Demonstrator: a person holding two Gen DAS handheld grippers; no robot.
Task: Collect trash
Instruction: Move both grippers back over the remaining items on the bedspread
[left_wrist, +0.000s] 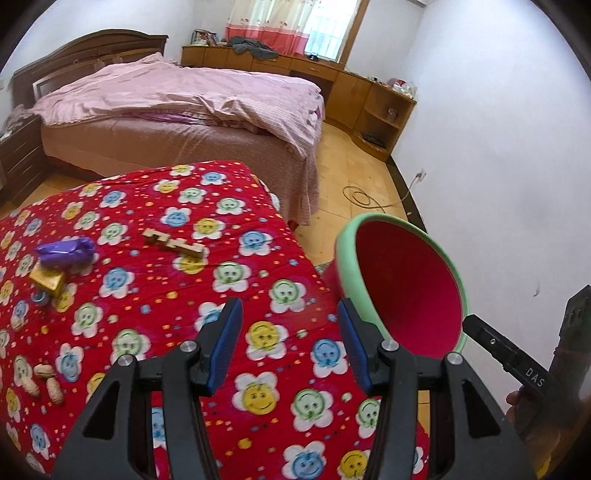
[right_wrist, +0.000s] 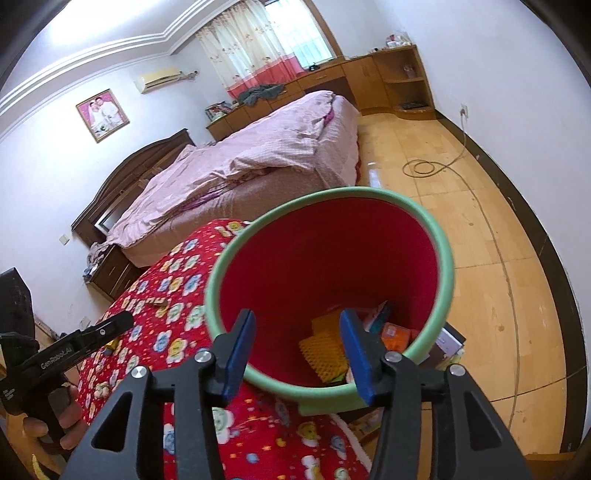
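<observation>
— Left wrist view first?
— Left gripper (left_wrist: 288, 332) hovering over the red flowered worktop (left_wrist: 258, 280), jaws spread, nothing between the blue pads (left_wrist: 225, 343). Scattered at far left: a crumpled purple wrapper (left_wrist: 66, 251), a gold wrapper (left_wrist: 48, 280) just under it, a cluster of peanuts (left_wrist: 42, 380) near the edge. Farther back, a small wooden piece (left_wrist: 173, 245). At right, just off the worktop's edge, a red bin with a green rim (left_wrist: 402, 291), tilted toward the camera.

— And the right wrist view?
— Right gripper (right_wrist: 295, 350) poised at the bin's (right_wrist: 332, 258) near rim, jaws spread, gripping nothing. Inside, at the bottom: a yellow mesh piece (right_wrist: 325, 347), an orange packet (right_wrist: 397, 338), other scraps too small to tell. Worktop (right_wrist: 177, 295) touching the bin's left side. Behind, a bed with pink quilt (right_wrist: 258, 155); on the floor, a coiled cable (right_wrist: 424, 168).
</observation>
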